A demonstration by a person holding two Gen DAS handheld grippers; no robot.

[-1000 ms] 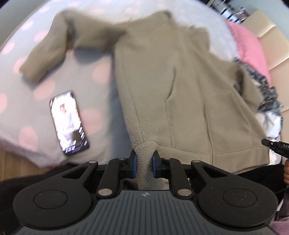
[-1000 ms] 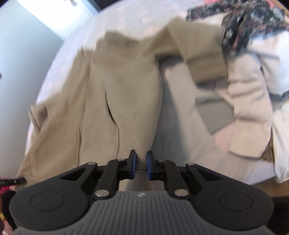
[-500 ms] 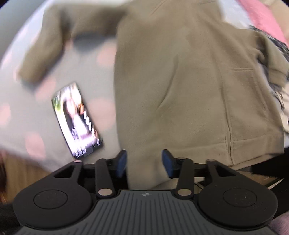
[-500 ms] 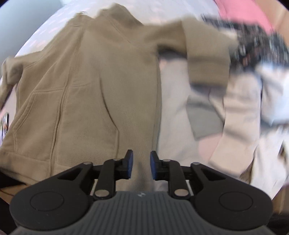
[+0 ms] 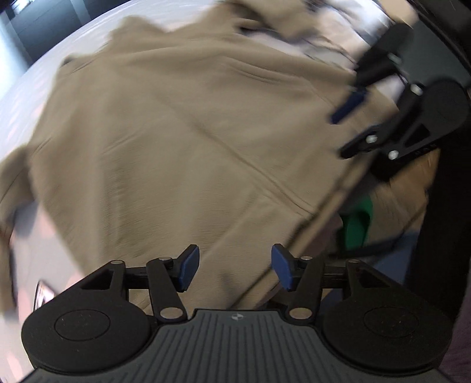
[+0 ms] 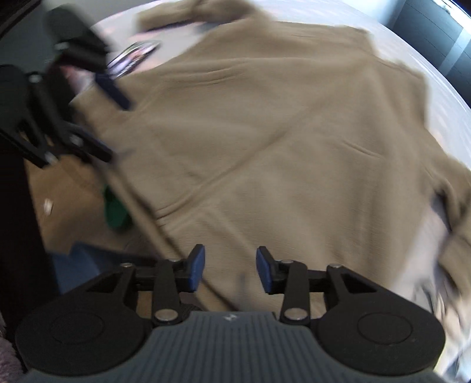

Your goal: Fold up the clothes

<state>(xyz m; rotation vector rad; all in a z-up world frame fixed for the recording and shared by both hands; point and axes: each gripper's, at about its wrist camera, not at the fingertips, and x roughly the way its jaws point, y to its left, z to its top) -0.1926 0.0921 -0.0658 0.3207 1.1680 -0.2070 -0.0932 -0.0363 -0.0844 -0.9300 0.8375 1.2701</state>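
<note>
fleece, that's what fills both views: a tan fleece jacket (image 5: 182,141) spread flat across the pale bed (image 5: 88,26), hem toward the near edge, collar end up at 12 o'clock. a second ago each gripper was pinching a bottom corner of it. since then both have let go. the left gripper (image 5: 232,269) has its blue pads apart and widening, fabric lying between and below them but pressed by neither. the right gripper (image 6: 229,271) is the same, jaws opening, the hem loose under the gap. each tool shows in the other's view too, the right one out at 2 o'clock from the left camera, the left one at 10 o'clock from the right camera, so they hang near opposite corners of the hem.

the pictures have also swung round, as if both wrists rolled after releasing, and everything is smeared with motion. a phone (image 6: 132,54) lies on the bed beside the jacket near 11 o'clock in the right view; something green (image 5: 356,227) sits on the floor under the bed edge.

my reading: the spreading-out is done and the garment is laid flat, ready. the folding itself hasn't begun; next would be fresh grips on a side or a sleeve to bring it over the body.
</note>
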